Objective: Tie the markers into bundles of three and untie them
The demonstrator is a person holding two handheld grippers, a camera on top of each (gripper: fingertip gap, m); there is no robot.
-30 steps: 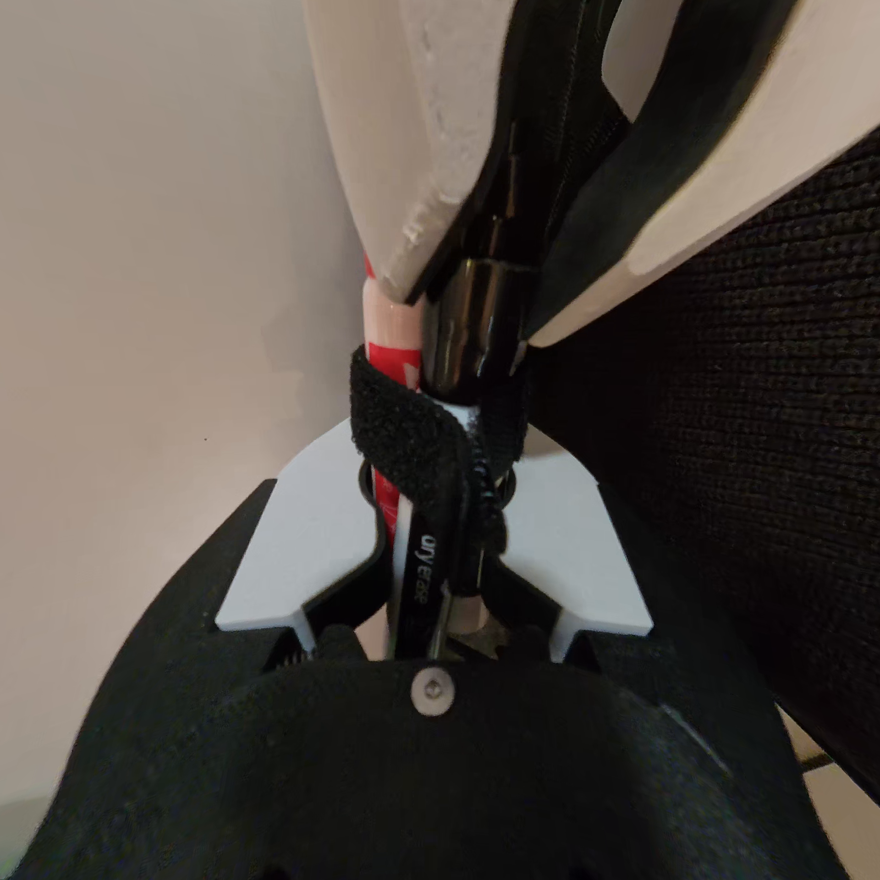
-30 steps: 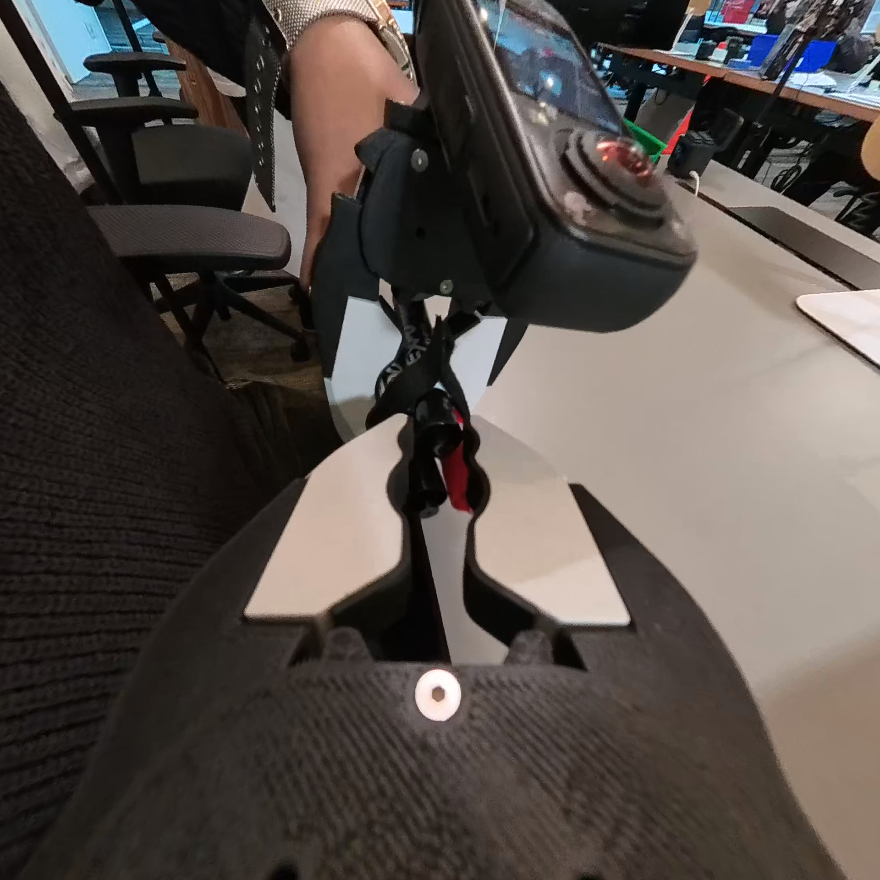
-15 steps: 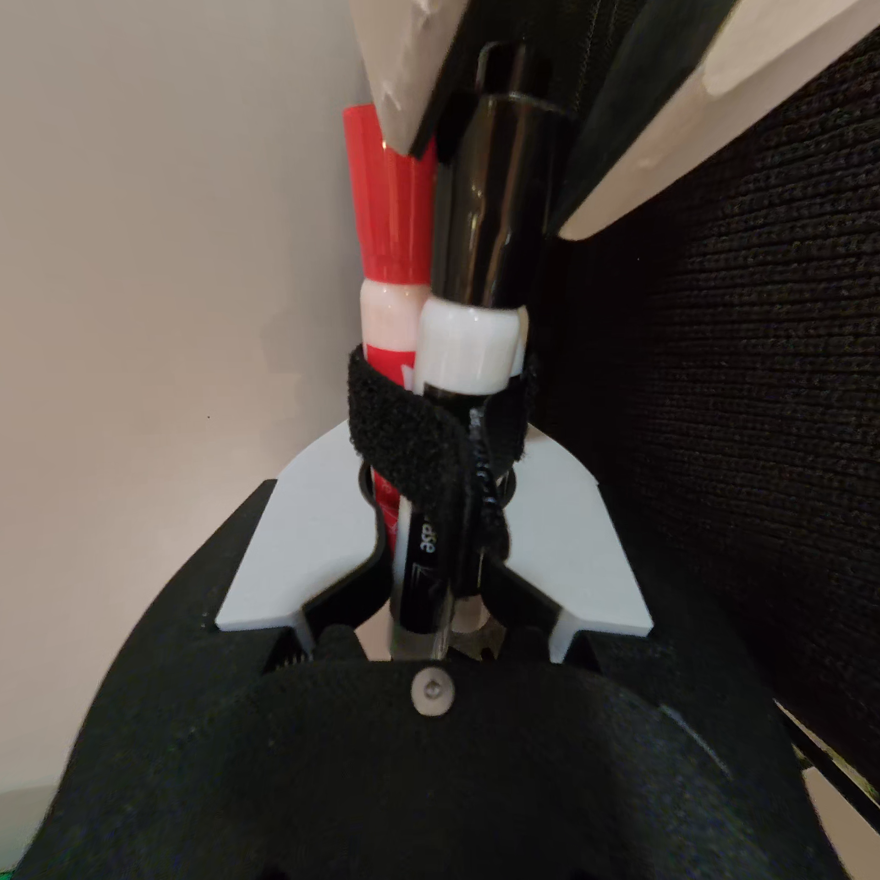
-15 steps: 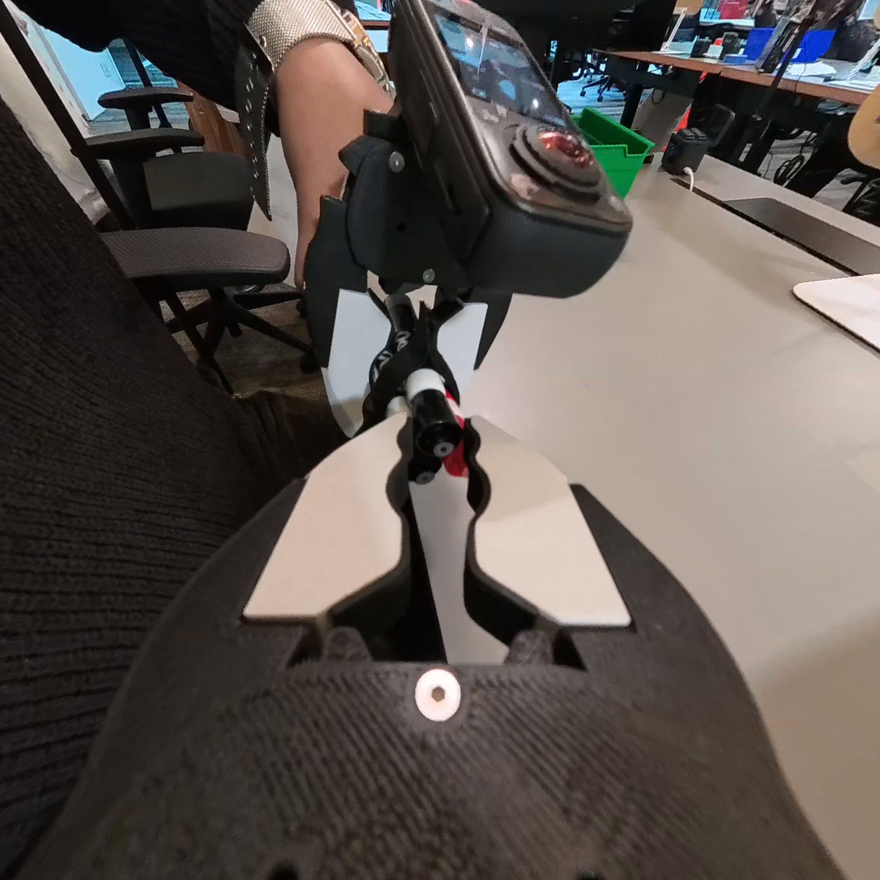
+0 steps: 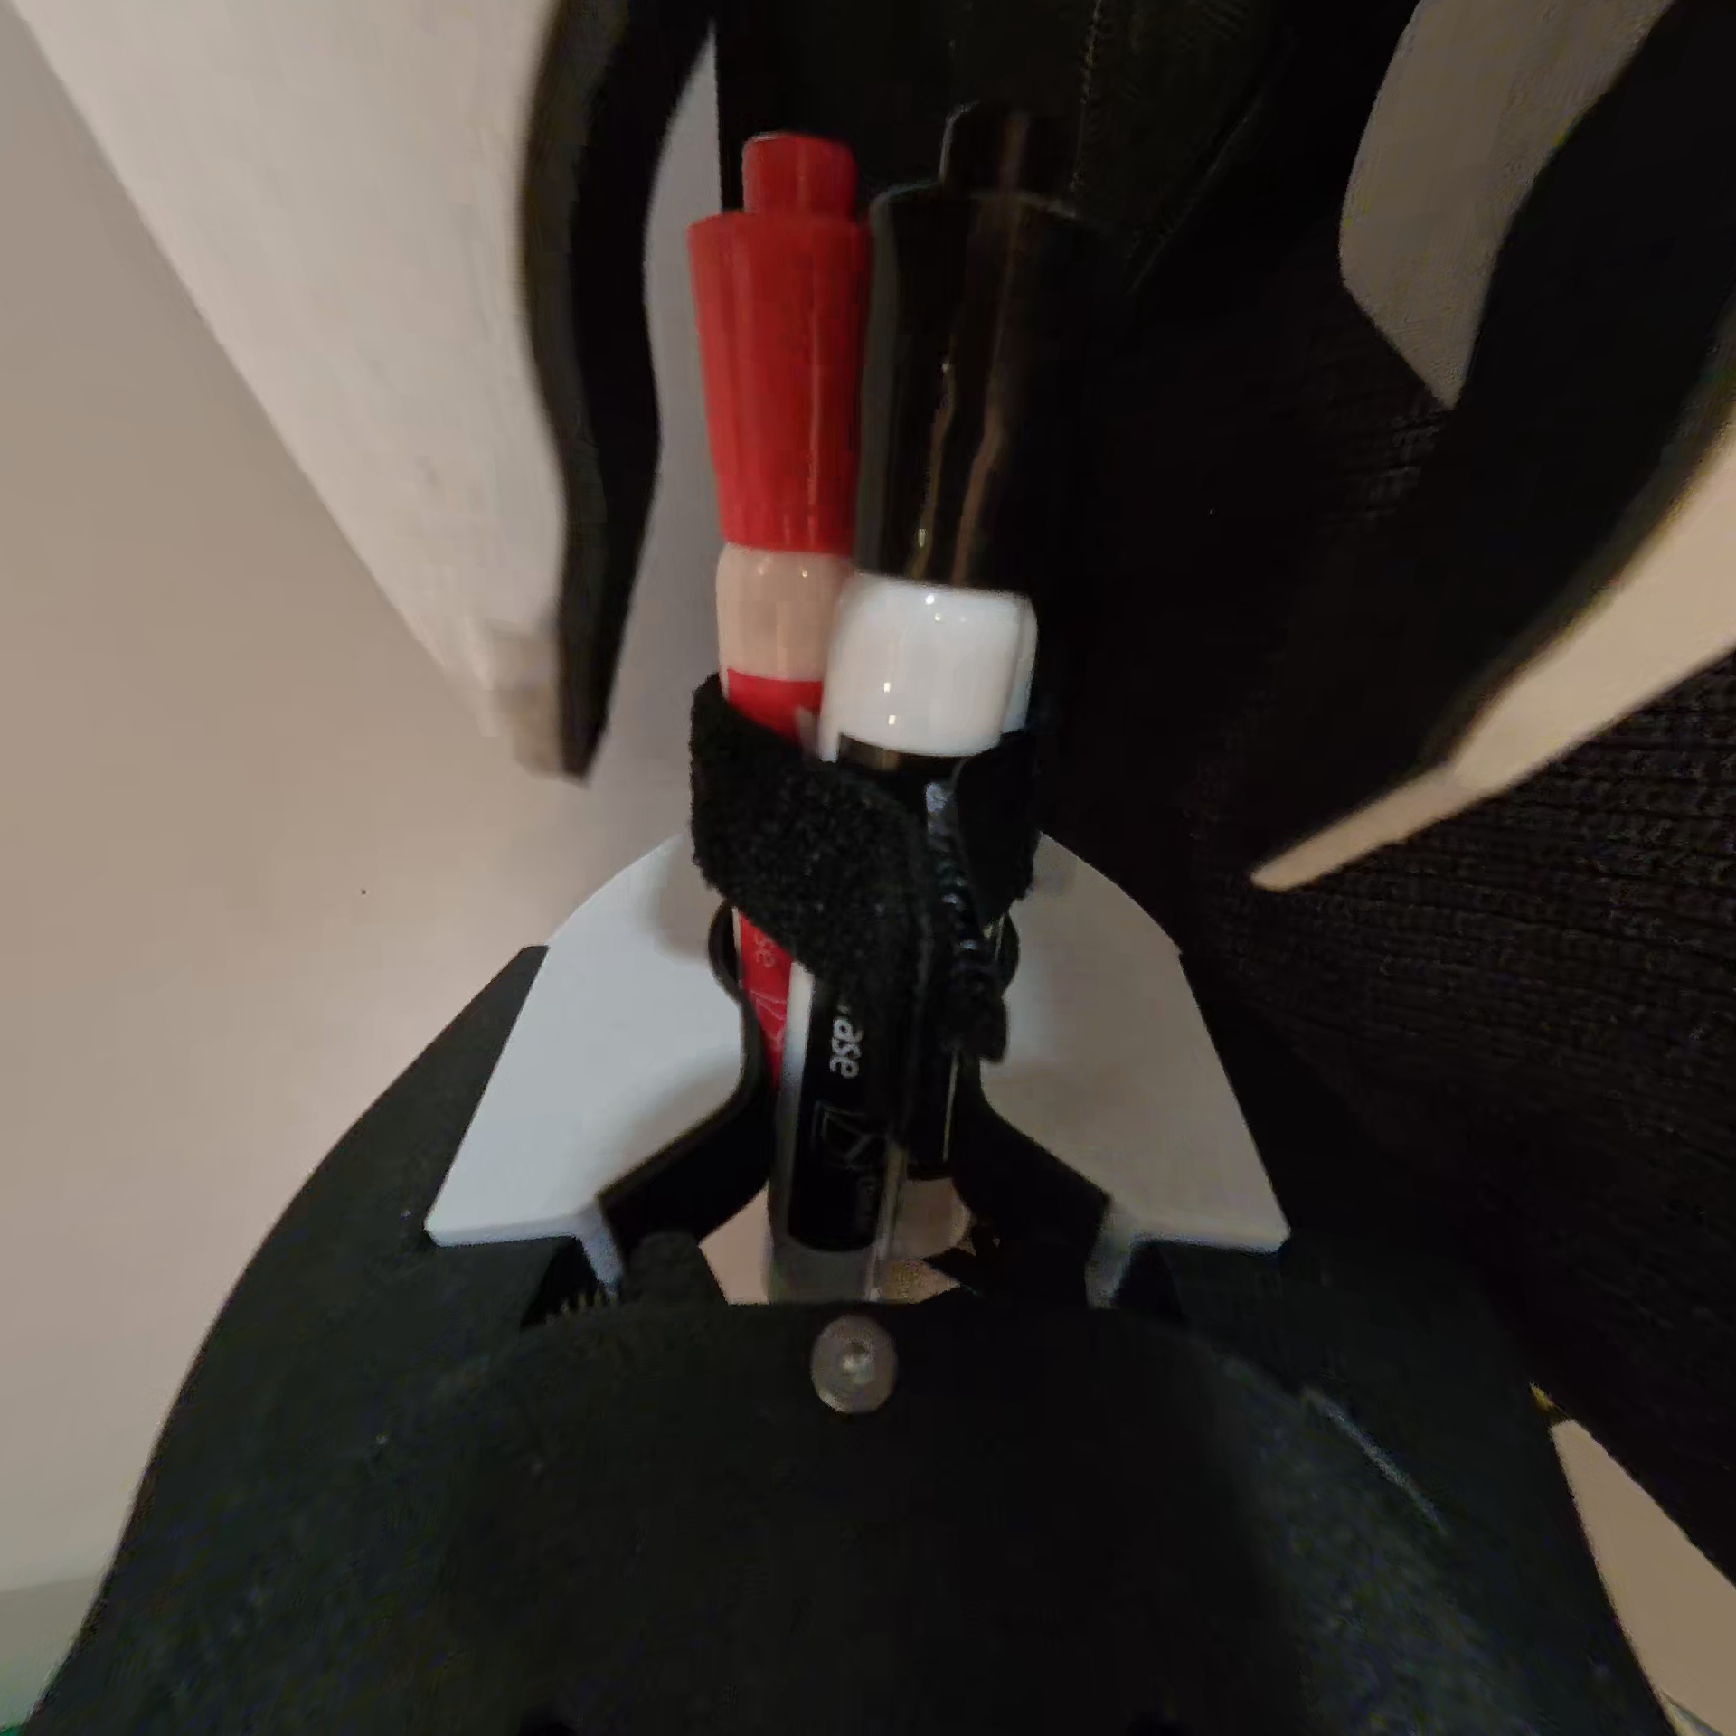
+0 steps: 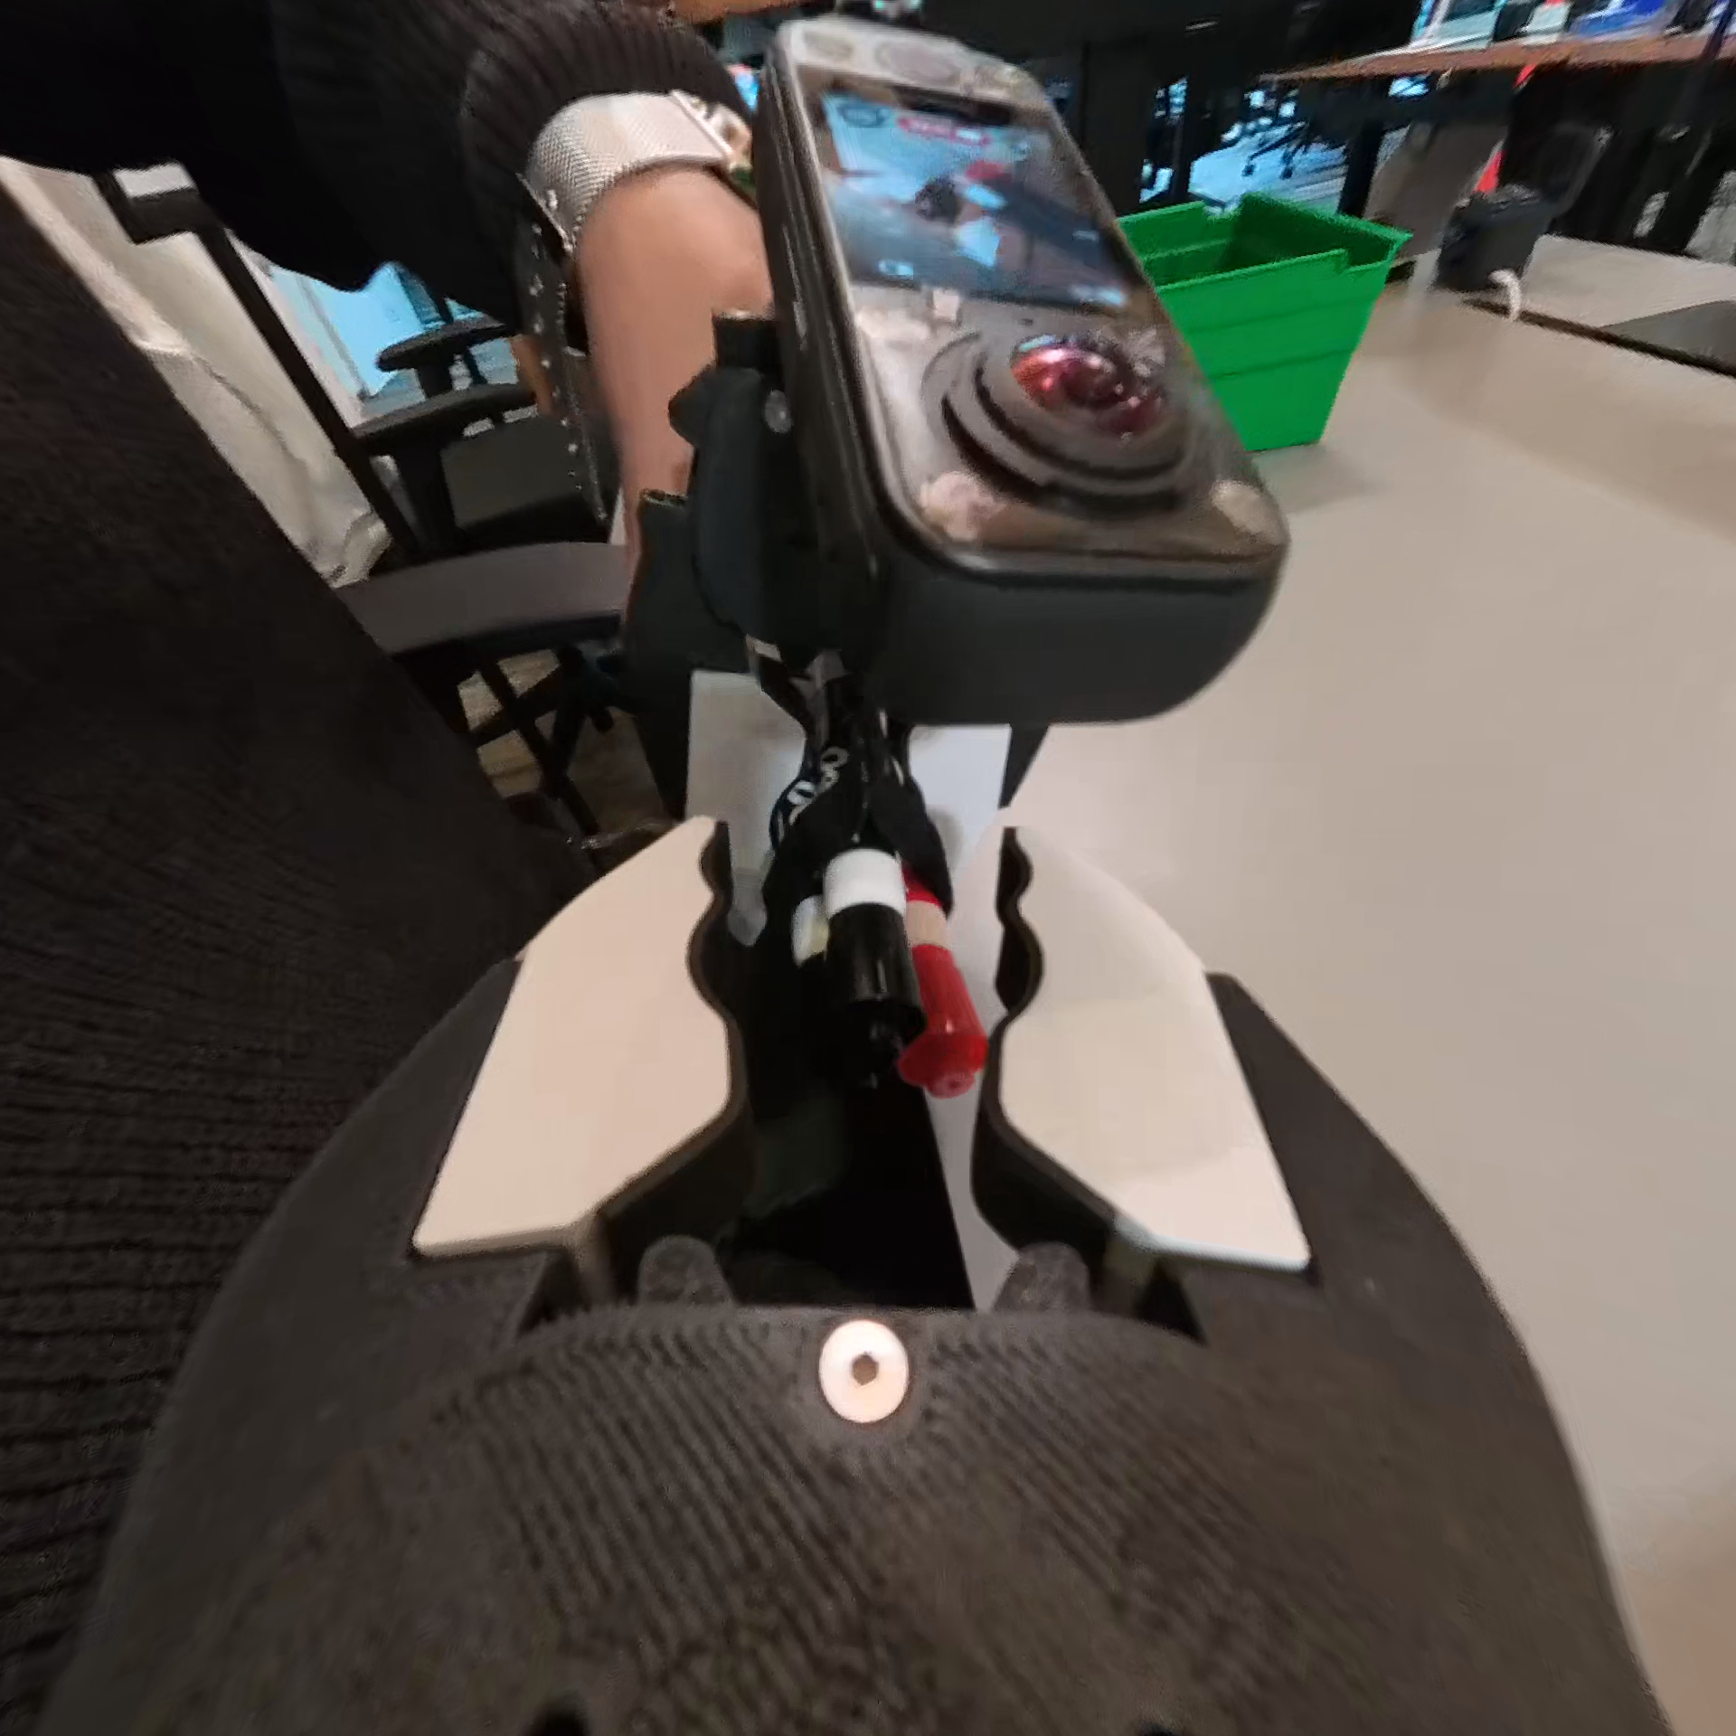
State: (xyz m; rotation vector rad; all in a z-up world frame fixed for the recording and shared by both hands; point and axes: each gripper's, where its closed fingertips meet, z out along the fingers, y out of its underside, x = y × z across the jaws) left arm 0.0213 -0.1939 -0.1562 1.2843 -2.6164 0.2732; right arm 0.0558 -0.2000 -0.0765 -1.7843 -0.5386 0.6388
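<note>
A red marker (image 5: 784, 376) and a black marker (image 5: 977, 376) stand side by side, bound by a black hook-and-loop strap (image 5: 808, 874). My left gripper (image 5: 869, 878) is shut on the bundle just below the strap. In the right wrist view the bundle (image 6: 883, 939) points at me, and a third marker's white collar (image 6: 808, 925) shows partly. My right gripper (image 6: 857, 836) is open, with its fingers either side of the marker caps and not touching them. Its fingers (image 5: 441, 376) also frame the caps in the left wrist view.
A hand (image 6: 658, 310) holds the left gripper, whose camera (image 6: 986, 376) faces me. A person's black knit garment (image 6: 188, 845) fills the left side. A green bin (image 6: 1259, 301) stands on the pale table (image 6: 1409, 751). An office chair (image 6: 488, 526) is behind. About 8 cm separates my left fingertips from my right.
My right gripper was shut over the black marker's cap. It has let go, drawn back and opened wide. The left gripper still holds the bundle.
</note>
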